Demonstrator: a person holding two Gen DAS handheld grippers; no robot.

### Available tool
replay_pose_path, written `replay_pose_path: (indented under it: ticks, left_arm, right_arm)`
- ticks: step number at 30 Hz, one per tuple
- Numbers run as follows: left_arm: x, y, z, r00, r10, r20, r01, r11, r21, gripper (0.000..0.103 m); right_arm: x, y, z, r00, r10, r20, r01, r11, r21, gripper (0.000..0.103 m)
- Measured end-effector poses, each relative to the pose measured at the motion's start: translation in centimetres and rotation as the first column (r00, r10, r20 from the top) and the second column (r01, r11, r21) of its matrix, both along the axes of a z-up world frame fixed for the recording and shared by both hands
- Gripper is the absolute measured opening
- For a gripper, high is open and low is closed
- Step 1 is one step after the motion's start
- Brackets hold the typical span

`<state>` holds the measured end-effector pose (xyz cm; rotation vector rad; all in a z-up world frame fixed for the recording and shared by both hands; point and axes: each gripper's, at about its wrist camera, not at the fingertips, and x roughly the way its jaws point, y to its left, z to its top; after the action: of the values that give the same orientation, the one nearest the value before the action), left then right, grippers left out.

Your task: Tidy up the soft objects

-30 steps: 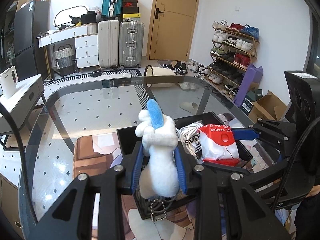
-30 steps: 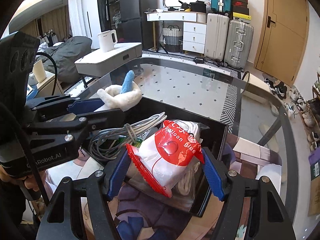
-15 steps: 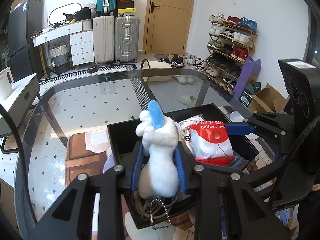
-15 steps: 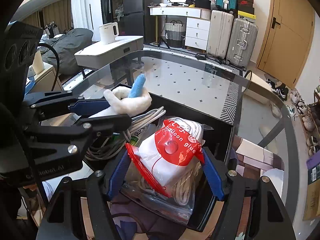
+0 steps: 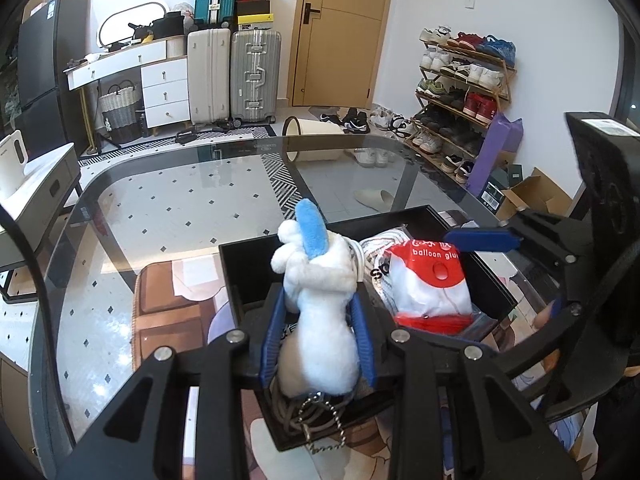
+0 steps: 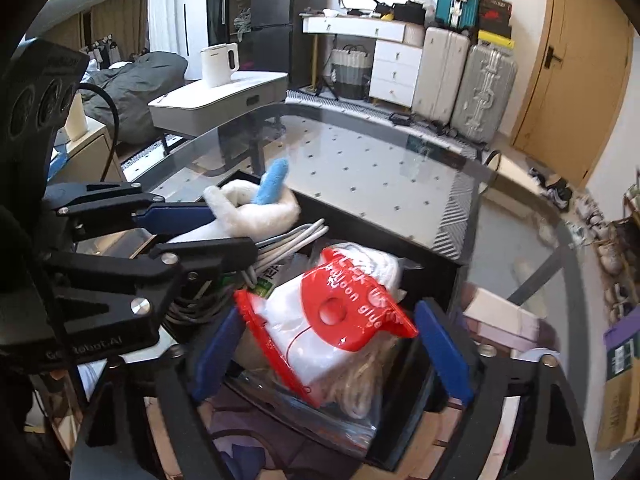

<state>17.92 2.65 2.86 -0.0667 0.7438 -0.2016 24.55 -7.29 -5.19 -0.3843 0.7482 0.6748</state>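
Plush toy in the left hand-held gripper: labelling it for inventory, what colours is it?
White fluffy plush toy with one blue ear; clearest in the left wrist view.

A tray sits on the table, and everything else is placed from it. Inside the tray, a coil of cables lies toward its left side and a bagged packet toward its right. The plush toy is above the tray's left part, over the cables. A mat lies under the tray, reaching out to its left.
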Motion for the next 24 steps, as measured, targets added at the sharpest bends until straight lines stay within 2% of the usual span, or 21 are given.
replay_pose_path:
  ticks: [4, 8, 14, 17, 18, 24]
  left_arm:
    - [-0.5, 0.0, 0.4, 1.0, 0.004, 0.011, -0.004, 1.0, 0.001, 0.041]
    - [-1.3, 0.0, 1.0, 1.0, 0.001, 0.027, -0.001, 1.0, -0.005, 0.057]
    - [-3.3, 0.1, 2.2, 0.996, 0.017, 0.085, -0.018, 1.0, 0.009, 0.061]
    - [-4.4, 0.4, 2.6, 0.993, 0.034, 0.111, -0.035, 0.999, 0.012, 0.083]
    - [-5.0, 0.5, 2.9, 0.989, 0.045, 0.139, -0.046, 0.999, 0.006, 0.087]
    - [-6.7, 0.8, 2.8, 0.987, 0.055, 0.154, -0.059, 0.998, 0.019, 0.1]
  right_arm:
    - [-1.1, -1.2, 0.9, 0.999, -0.021, 0.034, 0.02, 1.0, 0.02, 0.096]
    - [-1.8, -2.4, 1.3, 0.997, -0.052, 0.051, 0.051, 0.998, 0.028, 0.096]
    - [-3.5, -4.1, 2.1, 0.994, -0.077, 0.074, 0.07, 0.993, 0.091, 0.101]
    - [-4.4, -4.6, 2.4, 0.993, -0.089, 0.081, 0.078, 0.989, 0.125, 0.102]
    - [-4.7, -4.7, 2.4, 0.992, -0.09, 0.083, 0.079, 0.988, 0.134, 0.102]
    - [-6.6, -5.2, 2.3, 0.987, -0.112, 0.114, 0.09, 0.98, 0.176, 0.102]
